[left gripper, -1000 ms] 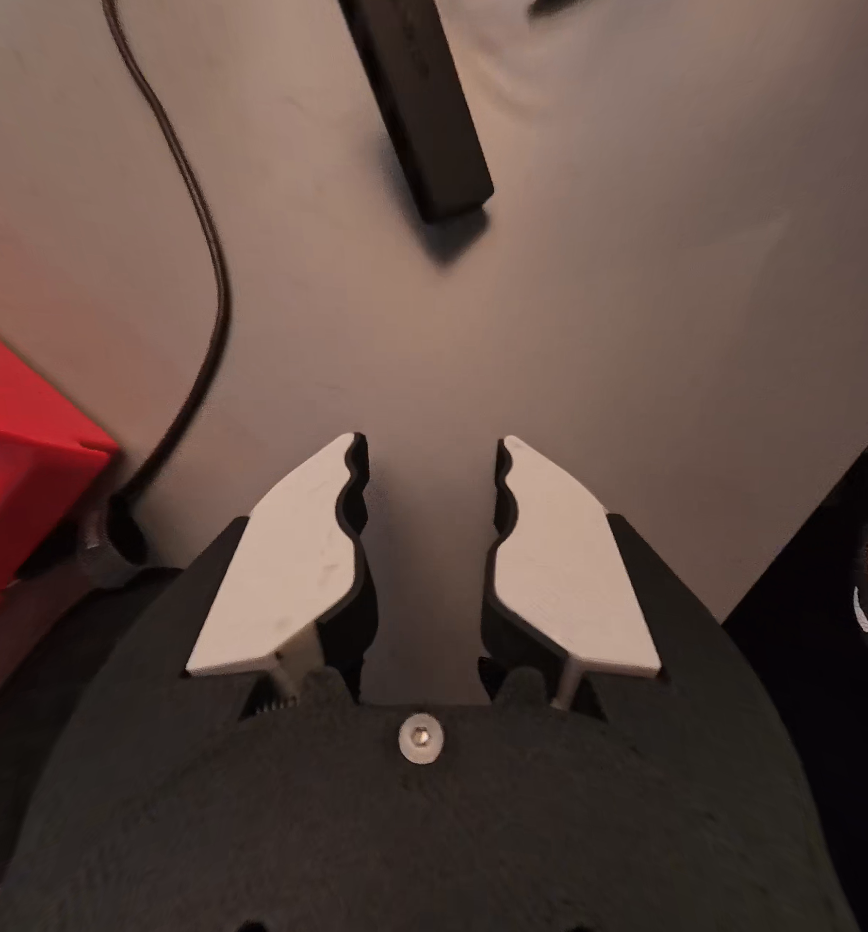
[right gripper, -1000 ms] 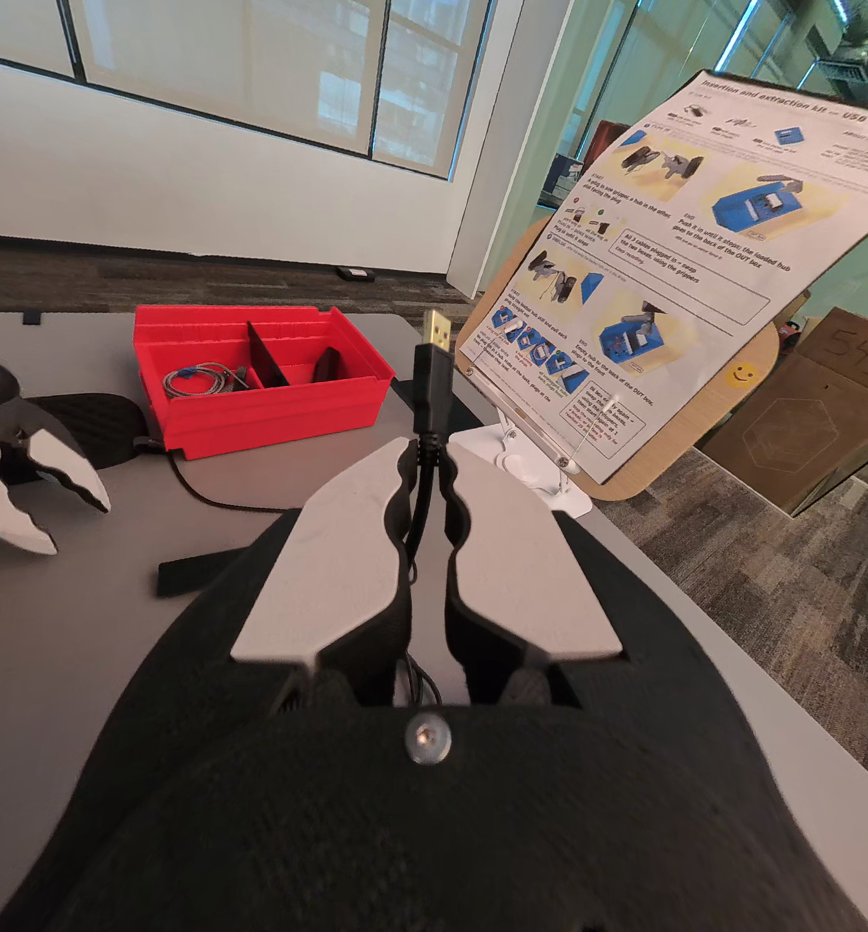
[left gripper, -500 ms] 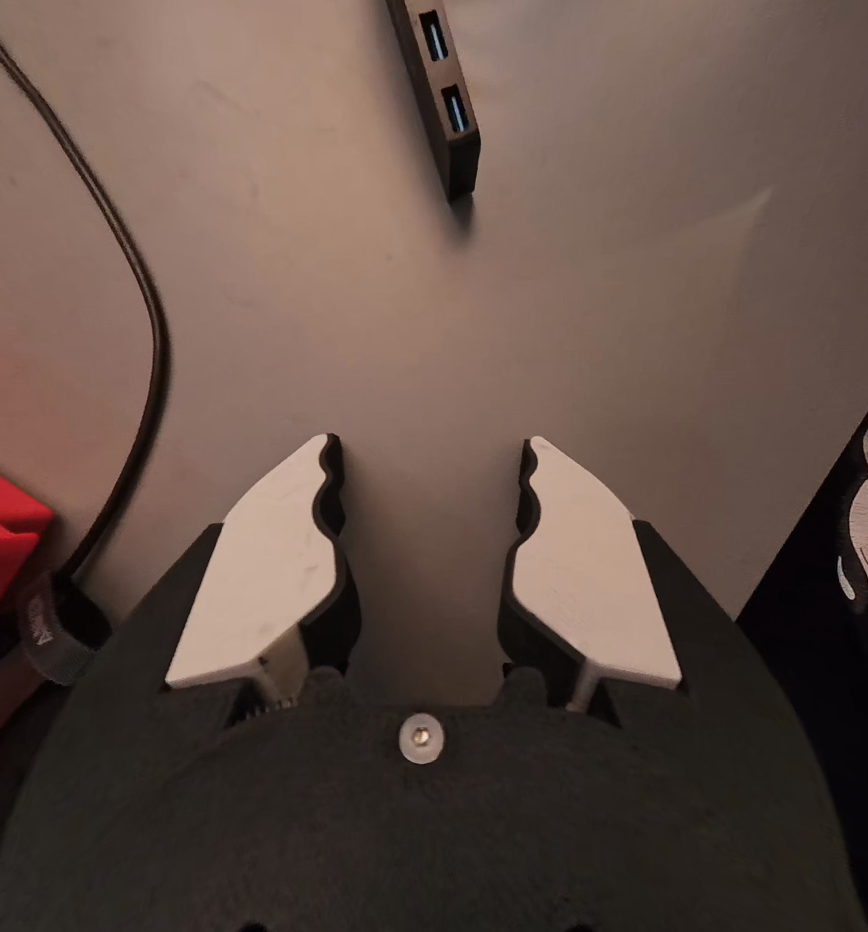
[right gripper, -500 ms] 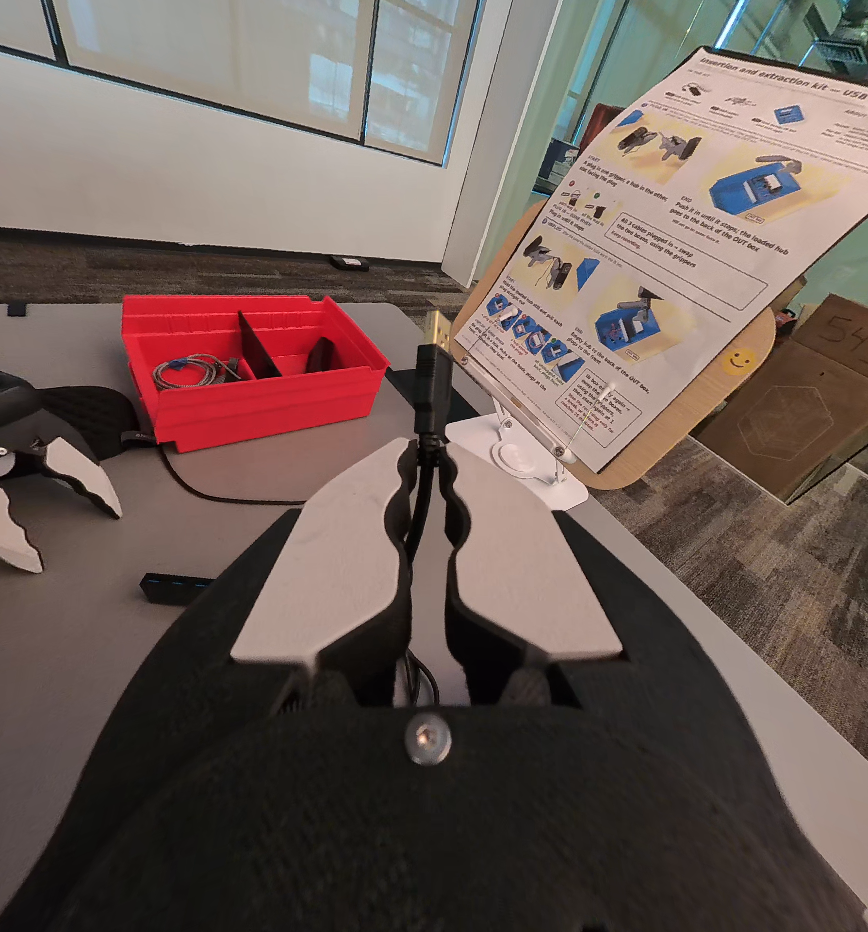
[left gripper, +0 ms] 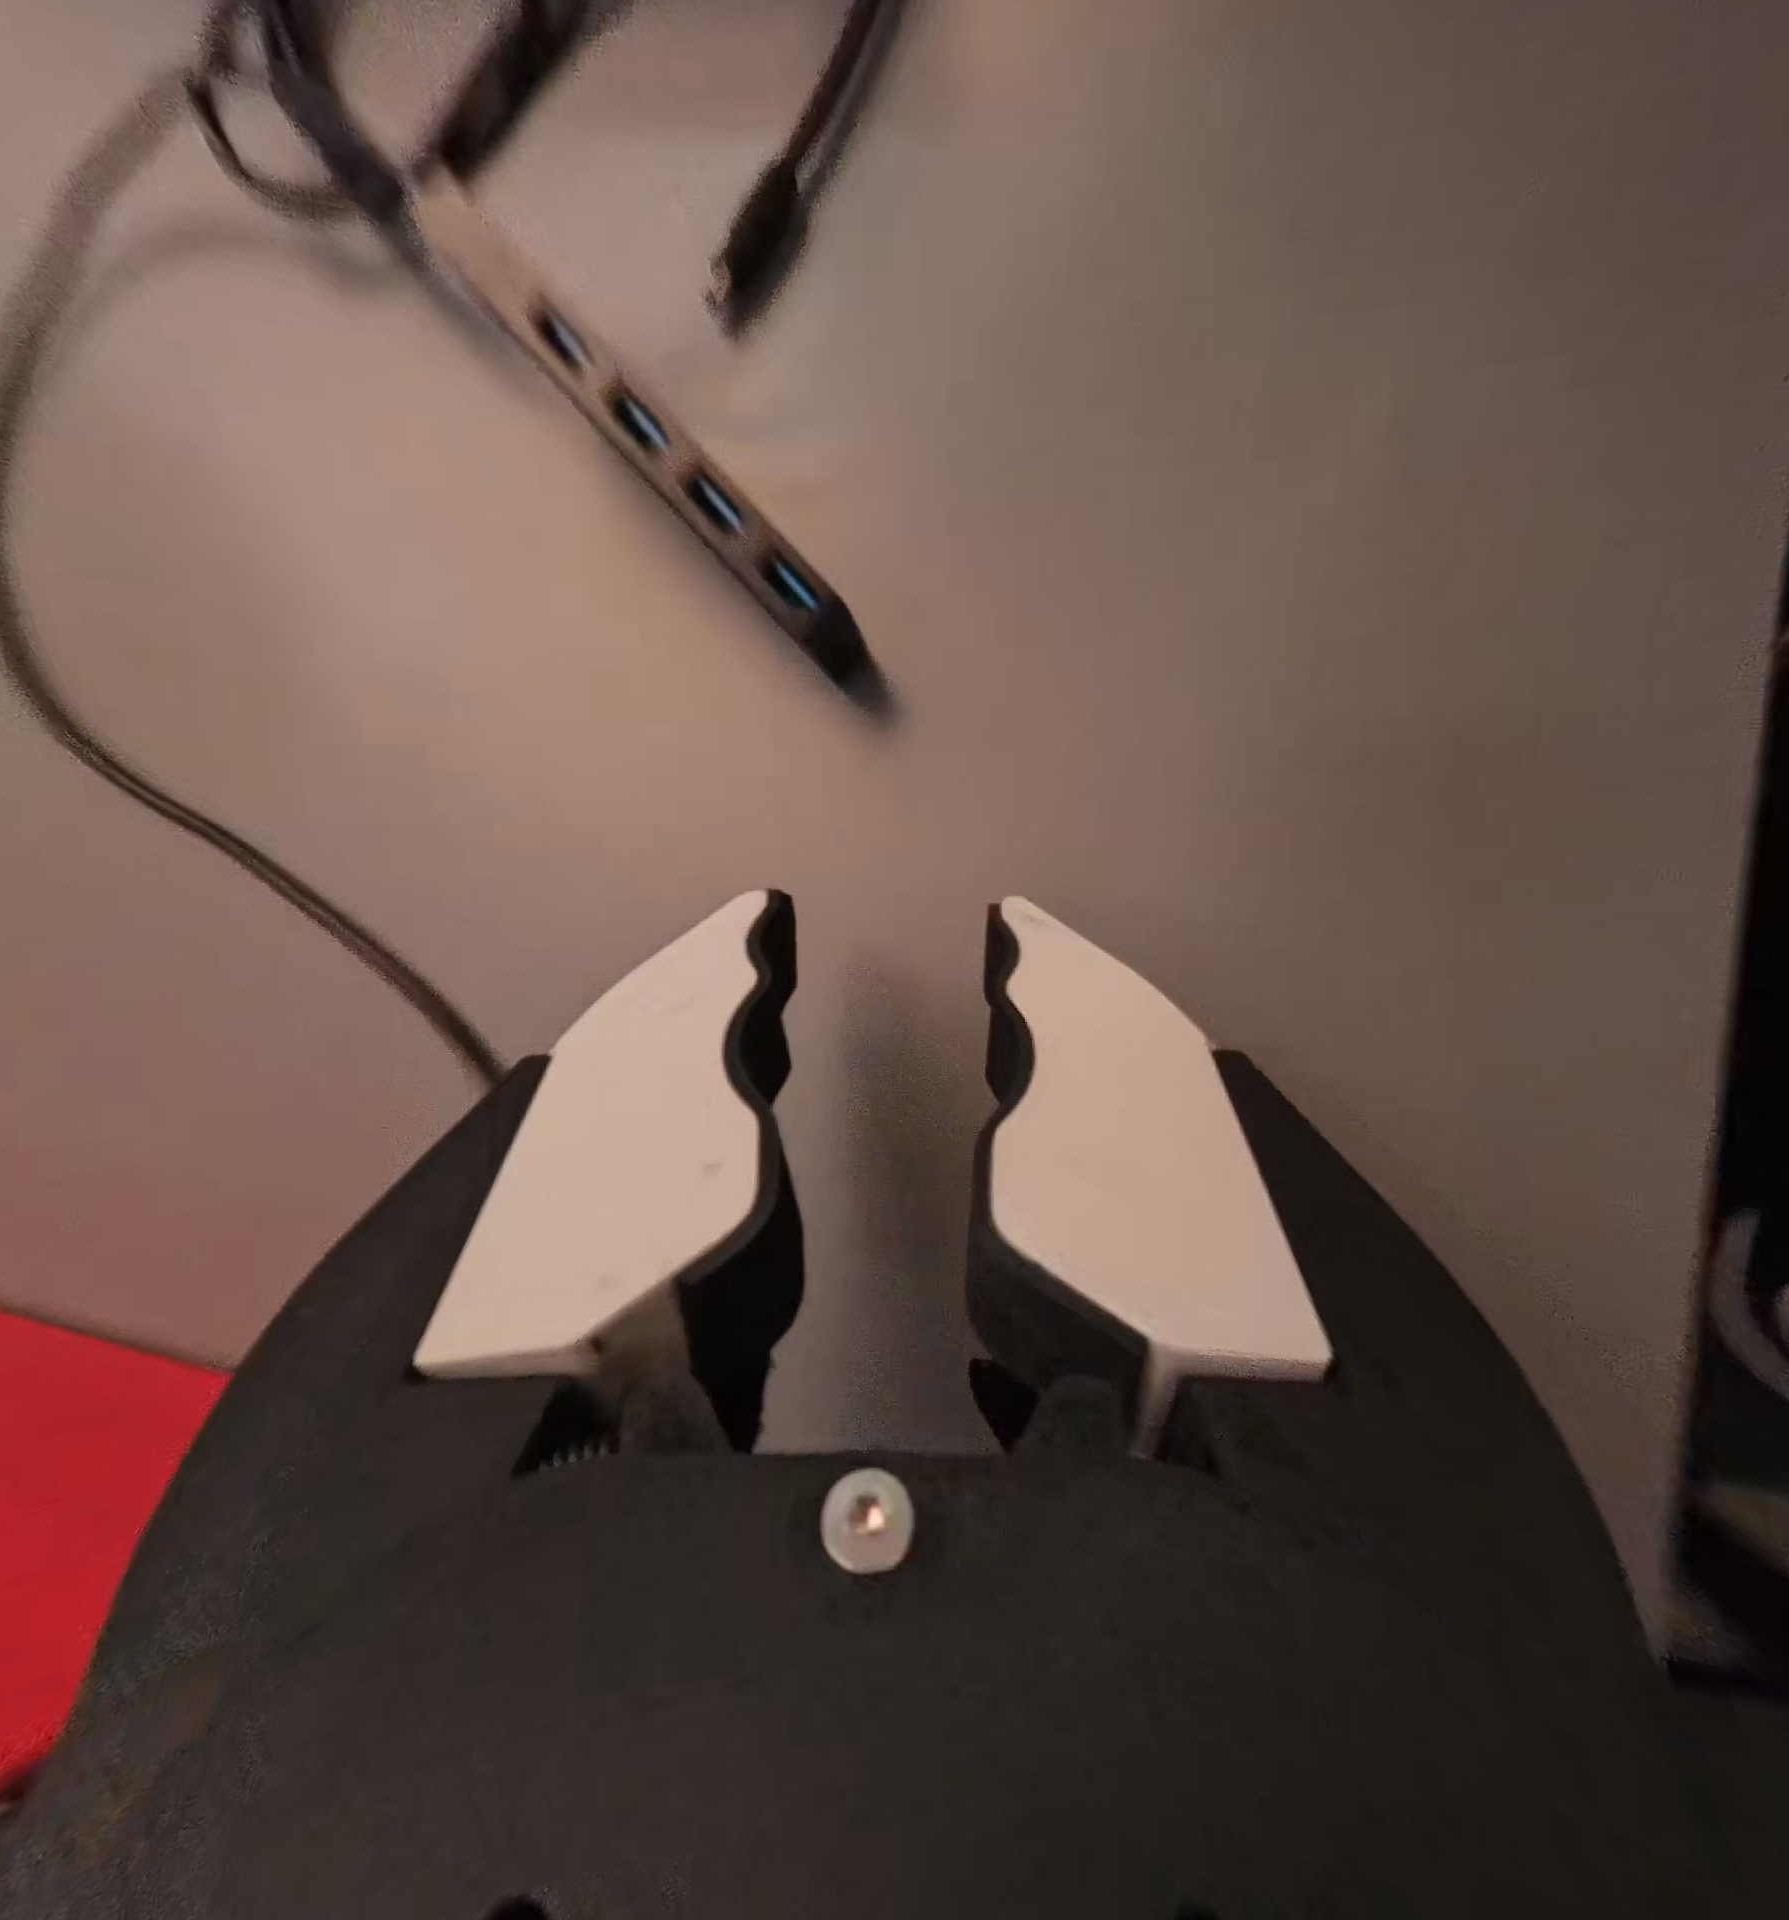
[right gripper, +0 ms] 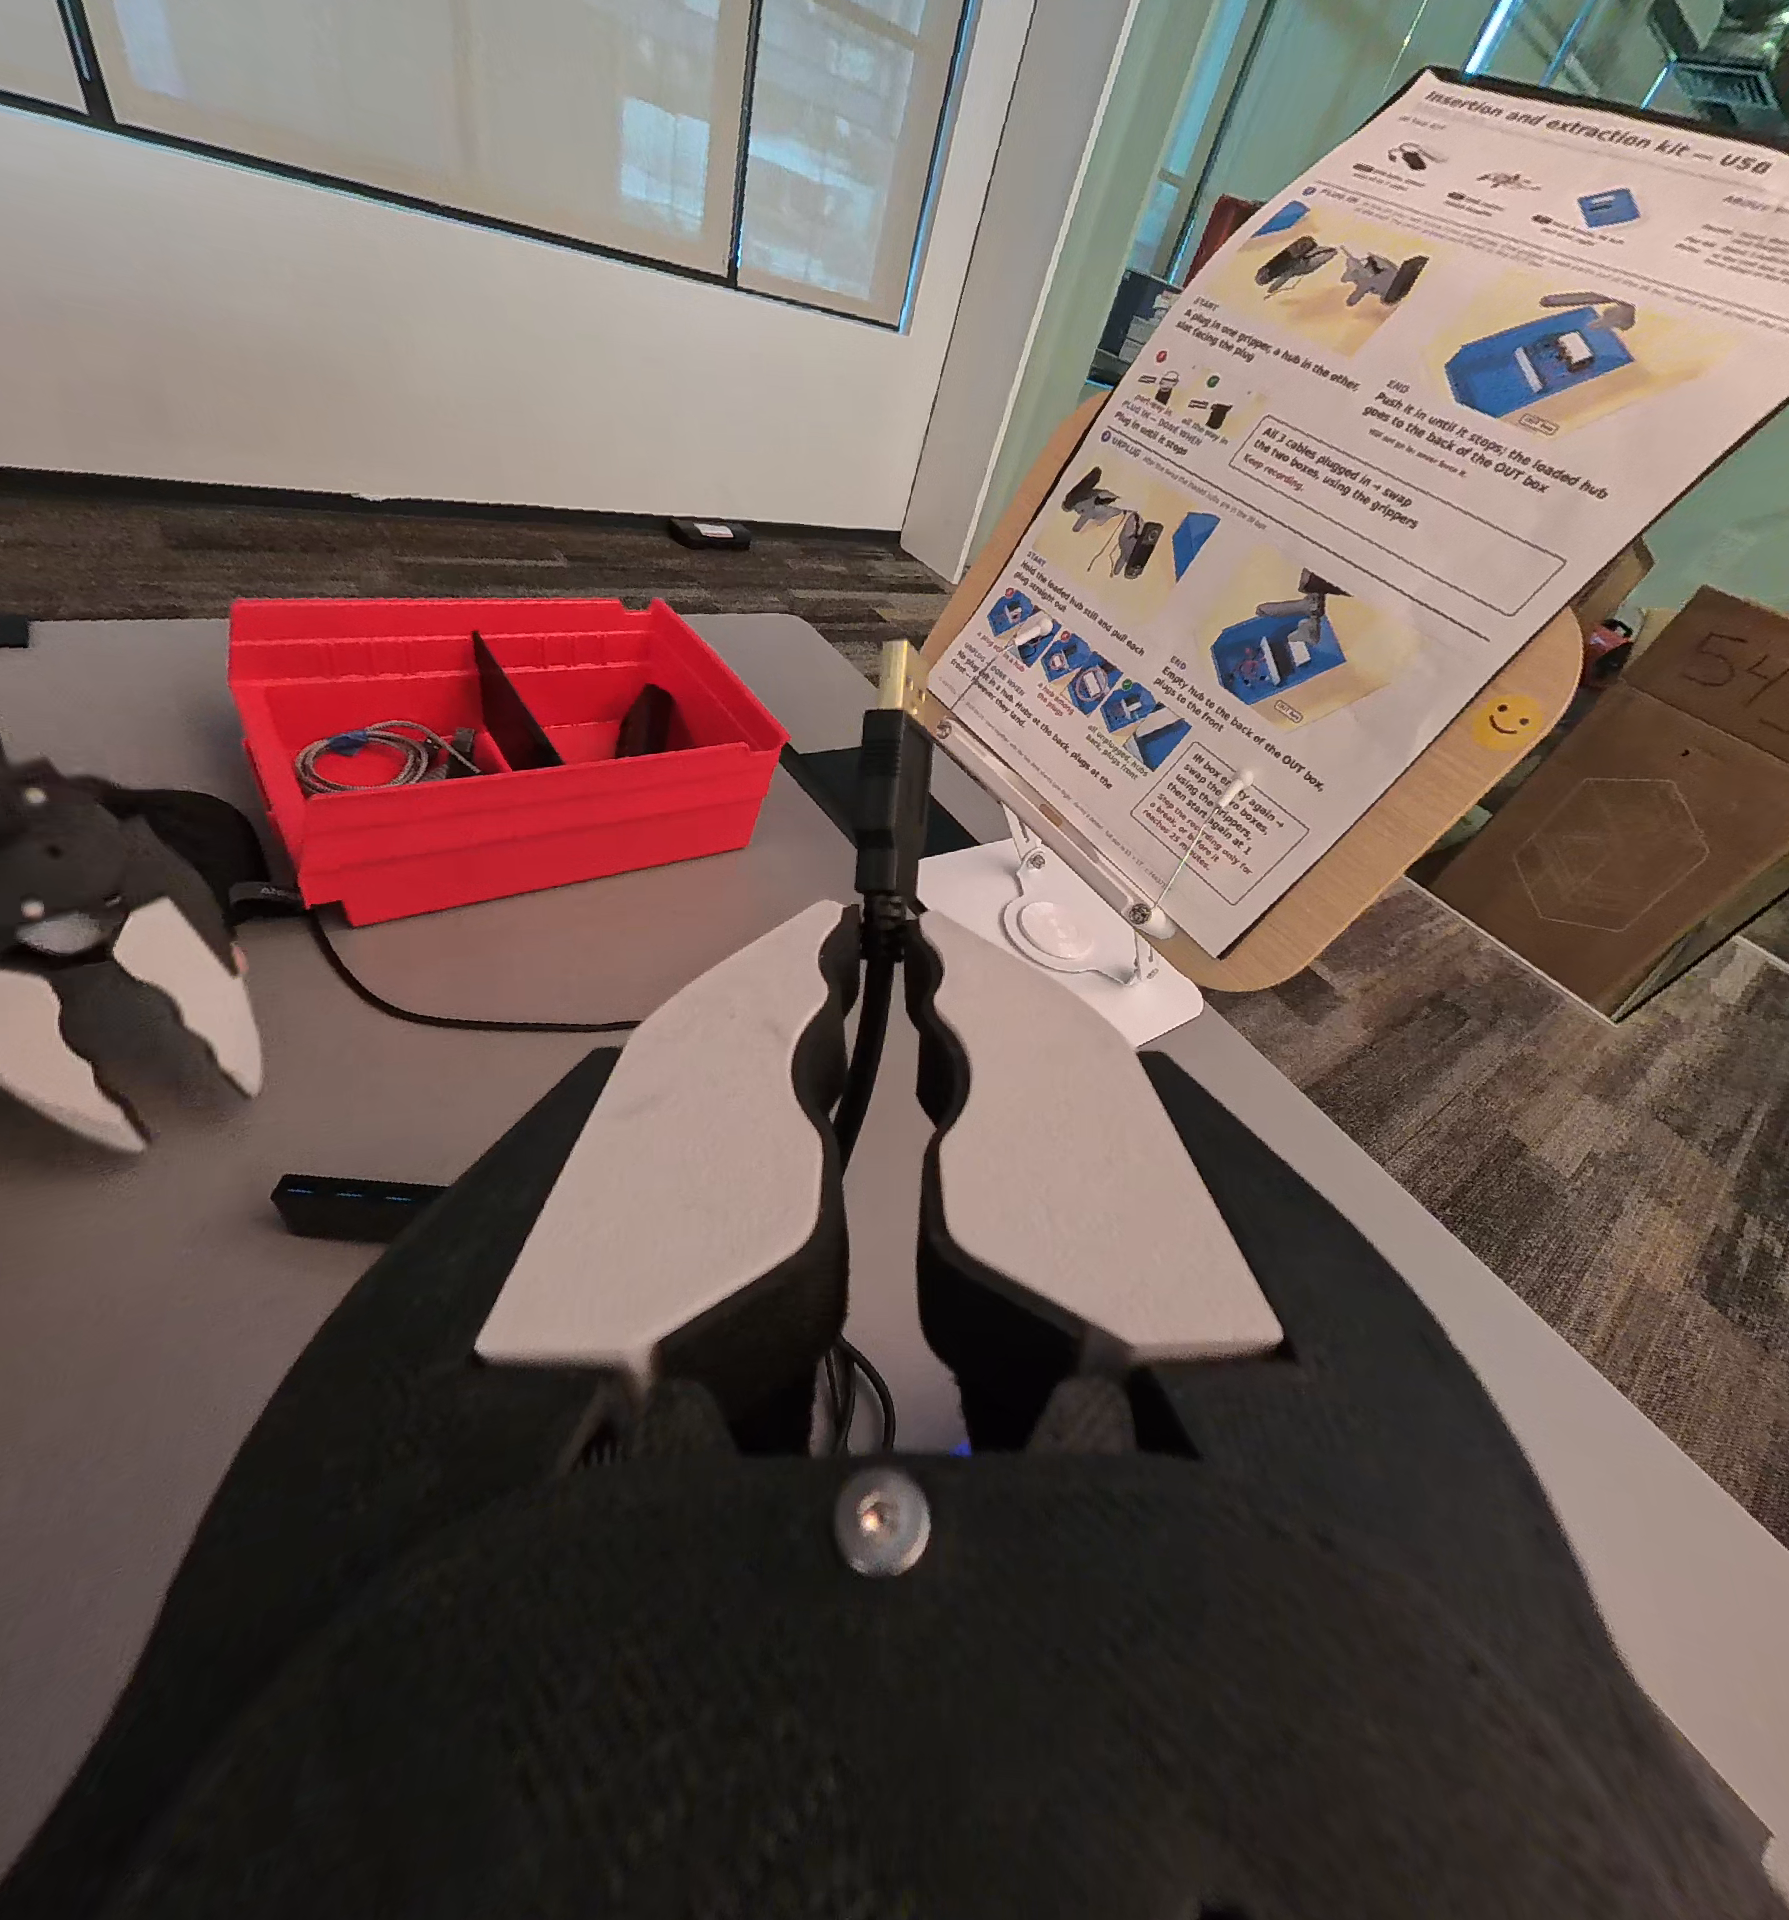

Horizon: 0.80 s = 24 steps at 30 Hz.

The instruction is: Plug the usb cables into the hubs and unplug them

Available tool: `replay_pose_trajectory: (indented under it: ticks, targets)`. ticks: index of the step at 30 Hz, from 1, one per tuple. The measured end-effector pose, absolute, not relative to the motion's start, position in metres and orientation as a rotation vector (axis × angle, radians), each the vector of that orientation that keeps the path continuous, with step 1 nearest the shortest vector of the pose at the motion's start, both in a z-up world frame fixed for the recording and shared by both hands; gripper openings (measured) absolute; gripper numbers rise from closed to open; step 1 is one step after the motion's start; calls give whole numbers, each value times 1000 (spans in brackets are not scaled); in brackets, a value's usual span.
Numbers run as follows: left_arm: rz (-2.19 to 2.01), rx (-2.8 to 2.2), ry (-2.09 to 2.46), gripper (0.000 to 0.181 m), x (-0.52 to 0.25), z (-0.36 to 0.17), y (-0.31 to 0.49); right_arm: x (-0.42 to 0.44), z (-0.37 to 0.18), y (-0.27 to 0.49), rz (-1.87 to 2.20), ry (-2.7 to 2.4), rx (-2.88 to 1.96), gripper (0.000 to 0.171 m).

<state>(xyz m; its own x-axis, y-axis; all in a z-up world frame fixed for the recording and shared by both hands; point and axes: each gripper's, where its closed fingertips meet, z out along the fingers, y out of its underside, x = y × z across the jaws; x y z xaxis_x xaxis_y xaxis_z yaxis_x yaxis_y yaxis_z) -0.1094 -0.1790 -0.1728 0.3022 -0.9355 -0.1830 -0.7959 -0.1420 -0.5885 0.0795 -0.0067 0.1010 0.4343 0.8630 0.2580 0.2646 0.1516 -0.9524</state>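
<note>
A slim black USB hub [left gripper: 661, 447] with several blue ports lies on the grey table [left gripper: 1285, 520], ahead and left of my left gripper [left gripper: 890, 935], which is open, empty and above the table. The hub also shows in the right wrist view [right gripper: 350, 1205], below the left gripper [right gripper: 111, 1049]. My right gripper [right gripper: 885, 925] is shut on a black USB cable [right gripper: 869, 1029] just behind its plug [right gripper: 895, 790], whose gold tip points up and away. A loose black plug [left gripper: 765, 239] lies beyond the hub.
A red divided bin [right gripper: 495, 738] with a coiled cable [right gripper: 370, 753] stands at the back left. A black cable [right gripper: 433, 997] trails from it across the table. An instruction sheet on a stand [right gripper: 1337, 540] leans at the right, by the table's edge [right gripper: 1492, 1403]. Spacing between my two grippers at the tips: around 40 cm. The slim black USB hub [left gripper: 661, 447] is about 9 cm from my left fingertips.
My left gripper has swung and moved so the hub lies closer and its whole row of ports shows; its jaws narrowed a little. The right gripper shifted only slightly, still holding the cable.
</note>
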Motion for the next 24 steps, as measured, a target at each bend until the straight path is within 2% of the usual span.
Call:
replay_pose_trajectory:
  ticks: [1, 3, 5, 8, 12, 19, 24]
  targets:
    - [-205, -1877, 1631, 34, -108, -158, -168, 80, 101, -6, 582, -1086, -1398, 8]
    - [55, -1597, 1848, 44, -102, -126, -140, 83, 100, -4, 576, -1080, -1403, 8]
    - [306, -1254, 2078, 39, -94, -106, -115, 86, 100, -2, 562, -1073, -1410, 8]
    - [480, -750, 2364, 33, -77, -111, -98, 94, 102, -2, 539, -1062, -1405, 8]
    - [517, -381, 2557, 46, -60, -142, -82, 103, 108, -5, 536, -1039, -1388, 8]
    - [430, -59, 2638, 53, -30, -159, -67, 109, 109, -1, 540, -1024, -1387, 8]
    - [302, 102, 2724, 47, -24, -173, -81, 104, 98, 7, 534, -1051, -1424, 8]
